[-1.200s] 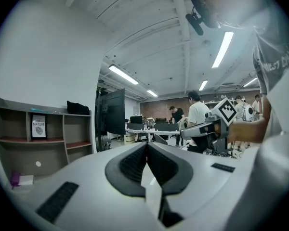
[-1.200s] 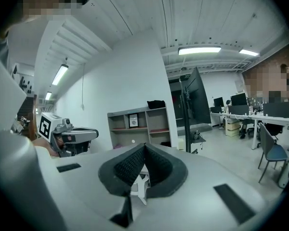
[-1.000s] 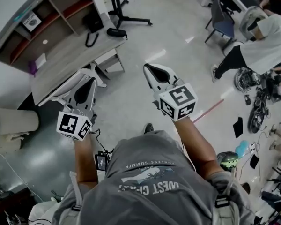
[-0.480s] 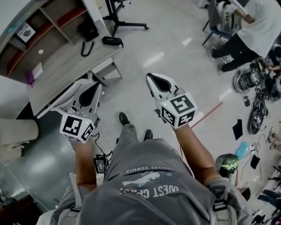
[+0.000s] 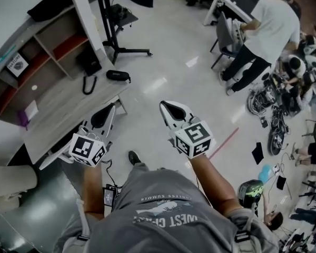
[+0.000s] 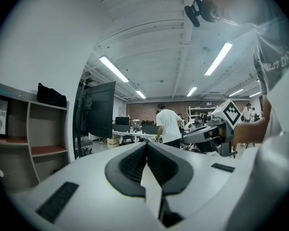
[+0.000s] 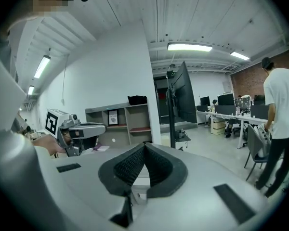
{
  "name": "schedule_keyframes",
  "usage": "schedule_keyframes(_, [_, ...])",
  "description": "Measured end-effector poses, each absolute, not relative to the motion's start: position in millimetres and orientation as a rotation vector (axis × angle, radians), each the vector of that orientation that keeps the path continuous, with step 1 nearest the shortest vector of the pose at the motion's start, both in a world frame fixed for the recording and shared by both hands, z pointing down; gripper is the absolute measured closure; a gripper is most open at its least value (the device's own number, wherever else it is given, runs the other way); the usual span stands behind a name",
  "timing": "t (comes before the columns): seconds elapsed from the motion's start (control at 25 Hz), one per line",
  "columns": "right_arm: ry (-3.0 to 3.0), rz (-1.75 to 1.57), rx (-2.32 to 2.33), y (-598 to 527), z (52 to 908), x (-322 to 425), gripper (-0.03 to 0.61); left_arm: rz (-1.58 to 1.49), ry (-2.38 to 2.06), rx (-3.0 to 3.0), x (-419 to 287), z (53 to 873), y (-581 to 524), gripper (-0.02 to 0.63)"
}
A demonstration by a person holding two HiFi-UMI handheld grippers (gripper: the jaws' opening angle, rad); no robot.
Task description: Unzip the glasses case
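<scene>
The black oval glasses case (image 5: 118, 76) lies at the near corner of the grey desk (image 5: 63, 107) in the head view. My left gripper (image 5: 110, 108) is shut and empty, held over the desk's front edge, short of the case. My right gripper (image 5: 166, 106) is also shut and empty, out over the floor to the right of the desk. In the left gripper view the pads of my left gripper (image 6: 147, 144) meet with nothing between them, and so do those of my right gripper (image 7: 144, 146) in its own view. Neither gripper view shows the case.
A shelf unit (image 5: 39, 46) stands on the desk with a black bag (image 5: 50, 5) on top. A black cord (image 5: 88, 83) lies beside the case. A monitor stand (image 5: 113, 30) is behind the desk. A person in a white shirt (image 5: 268, 28) stands at the far right among chairs and floor clutter.
I have walked toward the desk, so both grippers now sit closer to it and to the case. Both stayed shut. The person in white has stood up.
</scene>
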State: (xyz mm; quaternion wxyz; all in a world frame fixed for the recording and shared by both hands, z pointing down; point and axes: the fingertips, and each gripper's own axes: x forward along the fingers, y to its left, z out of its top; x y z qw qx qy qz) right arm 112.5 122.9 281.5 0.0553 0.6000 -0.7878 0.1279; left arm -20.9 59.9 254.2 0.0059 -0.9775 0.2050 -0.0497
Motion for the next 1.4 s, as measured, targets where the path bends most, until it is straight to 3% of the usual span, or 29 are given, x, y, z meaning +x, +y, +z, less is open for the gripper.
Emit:
schedule_keyframes(0.72, [-2.338,0.354,1.803,-5,290,52,0.566,-0.087,0.639,-3.076,-77,257,-77,0.614])
schedule_keyframes(1.4, [-2.410,0.375,1.578,-110,343,66,0.566,-0.233,0.823,-3.037,-71,283,-151,0.614])
